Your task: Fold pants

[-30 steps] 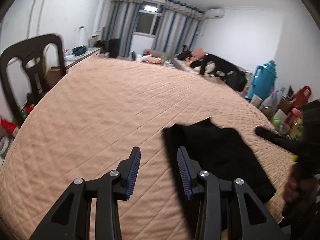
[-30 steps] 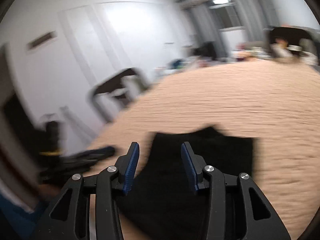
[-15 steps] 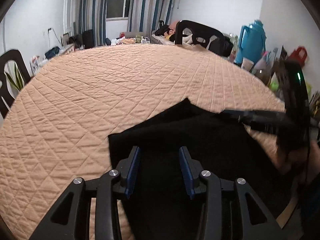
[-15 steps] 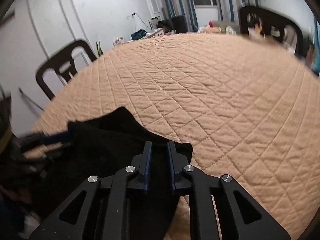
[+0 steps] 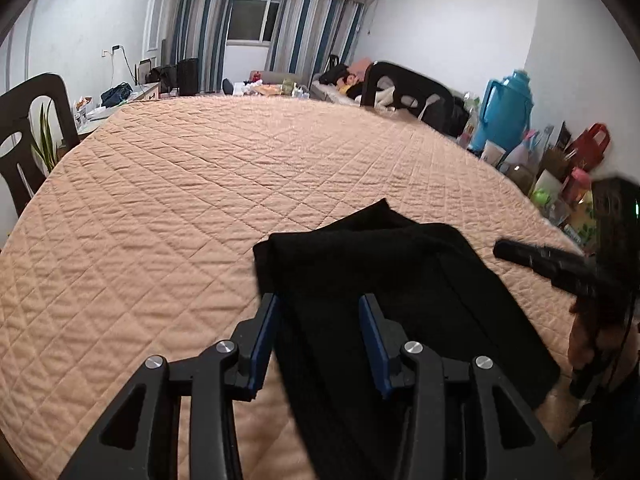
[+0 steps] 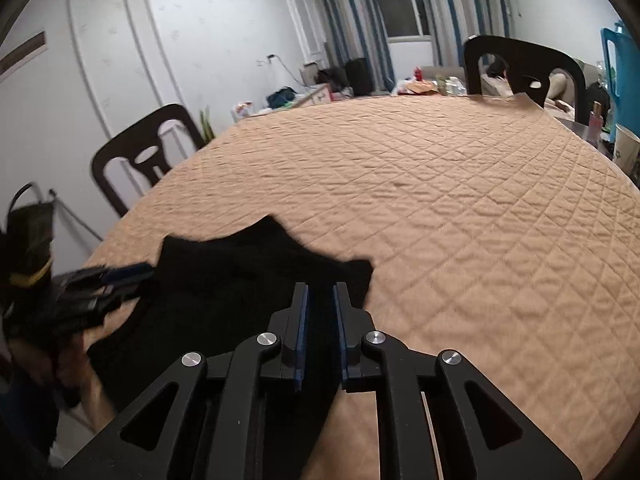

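Lying folded on the quilted peach bedspread (image 5: 168,216), black pants (image 5: 384,280), near its front edge, directly under and ahead of both claws. Left gripper (image 5: 320,336) hovering released, blue pads standing apart over the cloth's left edge. Right gripper (image 6: 320,320) opening from a narrow gap, dark cloth showing between the pads; cannot tell whether pinching it. Dark chair (image 6: 144,156) standing beyond, to the left.
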The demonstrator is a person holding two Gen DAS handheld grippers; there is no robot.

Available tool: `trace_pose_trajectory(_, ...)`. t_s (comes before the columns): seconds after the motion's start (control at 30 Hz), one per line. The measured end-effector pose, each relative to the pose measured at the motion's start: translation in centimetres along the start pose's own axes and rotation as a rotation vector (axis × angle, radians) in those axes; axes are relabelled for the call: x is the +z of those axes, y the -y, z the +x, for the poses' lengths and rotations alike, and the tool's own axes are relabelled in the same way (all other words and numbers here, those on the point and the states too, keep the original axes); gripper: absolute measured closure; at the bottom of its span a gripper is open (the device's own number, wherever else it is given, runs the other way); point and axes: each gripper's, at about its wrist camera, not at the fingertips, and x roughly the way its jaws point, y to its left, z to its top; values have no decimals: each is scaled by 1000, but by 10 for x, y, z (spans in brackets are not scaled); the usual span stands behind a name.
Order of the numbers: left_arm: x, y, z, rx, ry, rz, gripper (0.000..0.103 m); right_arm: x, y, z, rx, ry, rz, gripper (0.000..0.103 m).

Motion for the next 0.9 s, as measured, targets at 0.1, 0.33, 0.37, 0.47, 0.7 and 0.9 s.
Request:
trace_pose_trajectory(0.1, -8, 7, -16, -25, 25, 18, 58, -16, -15, -16, 22, 2, -36, 91)
trace_pose_trajectory(0.33, -43, 23, -16, -18, -15, 84, 60, -52, -49, -10, 62, -61, -137, 91)
trace_pose_trajectory(0.37, -45, 22, -16, -22, -1, 76, 60, -57, -51, -10, 45, -42, -158, 91)
trace_pose_trajectory(0.47, -44, 22, -17, -12, 9, 75, 61, -57, -56, -9, 17, -28, -166, 91)
trace_pose_trajectory(0.7, -50, 13, -23, -18, 14, 51, 61, -57, -53, -10, 46, -42, -151, 90)
trace_pose_trajectory(0.9, -31, 18, -29, 6, 37, 86, 62, -41, -45, -16, 66, -17, -115, 90)
